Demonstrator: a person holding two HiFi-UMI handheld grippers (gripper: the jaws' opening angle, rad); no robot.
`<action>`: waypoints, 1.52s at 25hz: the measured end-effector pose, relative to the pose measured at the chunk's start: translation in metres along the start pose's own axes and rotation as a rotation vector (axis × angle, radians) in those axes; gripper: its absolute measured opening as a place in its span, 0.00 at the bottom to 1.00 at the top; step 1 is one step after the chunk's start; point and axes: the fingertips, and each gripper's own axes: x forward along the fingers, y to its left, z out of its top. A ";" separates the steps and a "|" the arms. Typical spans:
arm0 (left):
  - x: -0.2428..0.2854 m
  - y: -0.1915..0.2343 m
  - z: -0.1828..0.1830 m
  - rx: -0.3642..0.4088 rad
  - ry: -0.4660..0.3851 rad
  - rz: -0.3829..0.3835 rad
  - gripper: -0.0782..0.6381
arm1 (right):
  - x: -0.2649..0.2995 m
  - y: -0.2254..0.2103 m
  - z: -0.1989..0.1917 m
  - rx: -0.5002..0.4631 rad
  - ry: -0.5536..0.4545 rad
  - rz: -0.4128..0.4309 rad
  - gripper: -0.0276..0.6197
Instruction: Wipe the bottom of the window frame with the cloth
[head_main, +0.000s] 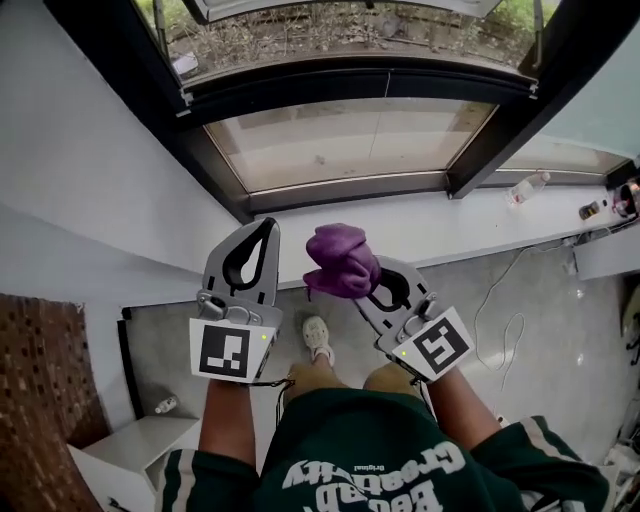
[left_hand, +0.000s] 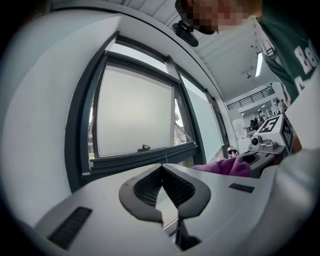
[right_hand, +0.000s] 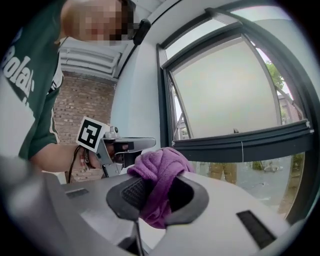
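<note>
The purple cloth (head_main: 342, 258) is bunched up, and my right gripper (head_main: 372, 282) is shut on it in the air in front of the white sill (head_main: 450, 228). In the right gripper view the cloth (right_hand: 161, 172) fills the gap between the jaws and spills over their tips. My left gripper (head_main: 266, 230) is held beside it on the left, shut with nothing in it; its tips (left_hand: 162, 165) touch. The dark bottom rail of the window frame (head_main: 340, 190) lies beyond both grippers, apart from them. It also shows as the window frame (left_hand: 145, 157) and the same frame (right_hand: 250, 142) in the gripper views.
A plastic bottle (head_main: 527, 187) lies on the sill at the right, with small items (head_main: 610, 205) at its far end. The sash is tilted outward. A cable (head_main: 500, 320) trails on the floor. A white box (head_main: 130, 450) and brick wall (head_main: 40, 400) are at lower left.
</note>
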 end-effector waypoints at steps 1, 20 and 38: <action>0.007 0.013 -0.008 0.003 0.015 -0.011 0.12 | 0.014 -0.003 -0.002 0.008 0.013 -0.012 0.16; 0.071 0.058 -0.142 -0.102 0.218 0.126 0.12 | 0.109 -0.085 -0.105 0.167 0.152 0.078 0.16; 0.107 0.137 -0.460 -0.224 0.323 0.234 0.12 | 0.297 -0.093 -0.411 0.230 0.354 0.107 0.16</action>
